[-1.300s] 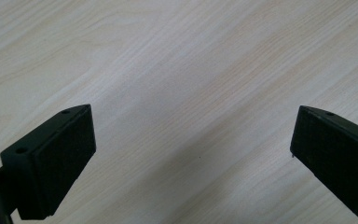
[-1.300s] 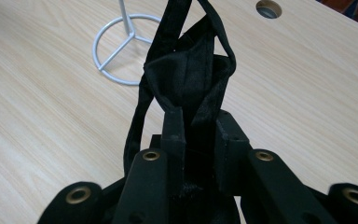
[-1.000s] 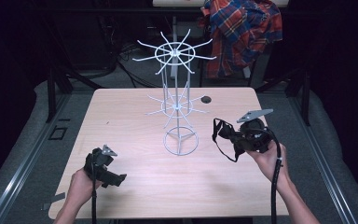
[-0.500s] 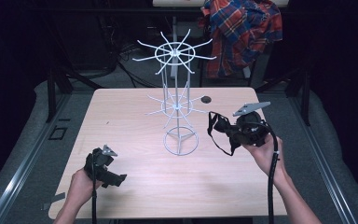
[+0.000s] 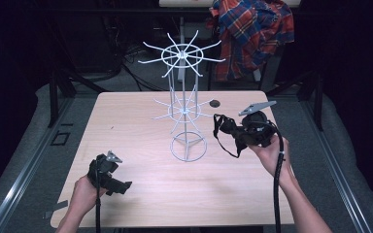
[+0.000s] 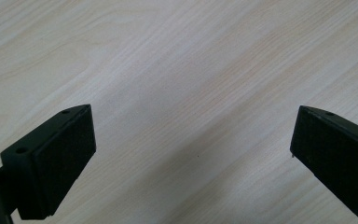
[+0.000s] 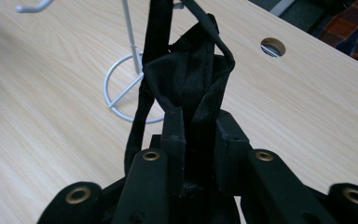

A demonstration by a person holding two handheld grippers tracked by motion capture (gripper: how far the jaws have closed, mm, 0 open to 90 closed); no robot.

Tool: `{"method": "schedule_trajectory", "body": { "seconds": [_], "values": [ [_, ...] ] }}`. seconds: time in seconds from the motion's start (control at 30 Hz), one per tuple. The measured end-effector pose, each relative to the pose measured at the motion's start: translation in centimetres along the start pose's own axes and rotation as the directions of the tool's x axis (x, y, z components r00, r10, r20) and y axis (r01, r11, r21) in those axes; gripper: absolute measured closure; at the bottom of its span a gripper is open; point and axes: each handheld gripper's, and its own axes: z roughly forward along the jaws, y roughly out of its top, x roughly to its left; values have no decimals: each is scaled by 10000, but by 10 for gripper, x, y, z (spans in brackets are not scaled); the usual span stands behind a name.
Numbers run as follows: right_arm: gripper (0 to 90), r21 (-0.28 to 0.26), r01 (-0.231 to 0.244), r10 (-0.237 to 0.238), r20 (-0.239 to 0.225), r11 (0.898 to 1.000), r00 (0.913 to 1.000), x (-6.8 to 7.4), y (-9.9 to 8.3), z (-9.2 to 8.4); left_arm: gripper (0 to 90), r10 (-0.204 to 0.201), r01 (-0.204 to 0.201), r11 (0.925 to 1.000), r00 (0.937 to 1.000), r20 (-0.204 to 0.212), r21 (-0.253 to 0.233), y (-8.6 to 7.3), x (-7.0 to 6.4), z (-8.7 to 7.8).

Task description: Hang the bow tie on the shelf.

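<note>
Item: black fabric piece with strap (image 7: 191, 79), pinched between the jaws of the right gripper (image 7: 200, 135); the cloth rises from the clamped jaws in a bunched, folded cup, its lower part pressed flat between the two pads; a narrow black strap loops up from it and falls down one side of the gripper; matte, dark, soft, creased; in the high view the same piece (image 5: 226, 127) juts leftward from the right gripper (image 5: 252, 132), held above the table (image 5: 126, 126) at its right side, near the wire stand (image 5: 184, 111) but apart from it, the strap hanging in a loop below; wire stand: white, upright, two tiers of radiating hooks, ring base resting on the table near its middle; left gripper (image 6: 191, 154): jaws spread wide, nothing between them, bare wood grain beneath; in the high view it (image 5: 108, 172) sits low at the table's near-left corner; table: pale wood, round cable hole (image 7: 273, 46) near the far edge.
</note>
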Motion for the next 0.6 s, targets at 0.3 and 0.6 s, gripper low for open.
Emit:
{"method": "schedule_trajectory", "body": {
  "seconds": [0.3, 0.6],
  "values": [
    [766, 79, -218, 217, 49, 9997, 9998, -2, 6, 16, 2, 19, -19, 10000, 10000, 10, 21, 0, 0, 0],
    [766, 113, -421, 421, 21, 9990, 9991, -4, 12, 31, 2, 12, -12, 10000, 10000, 7, -8, 0, 0, 1]
  ]
}}
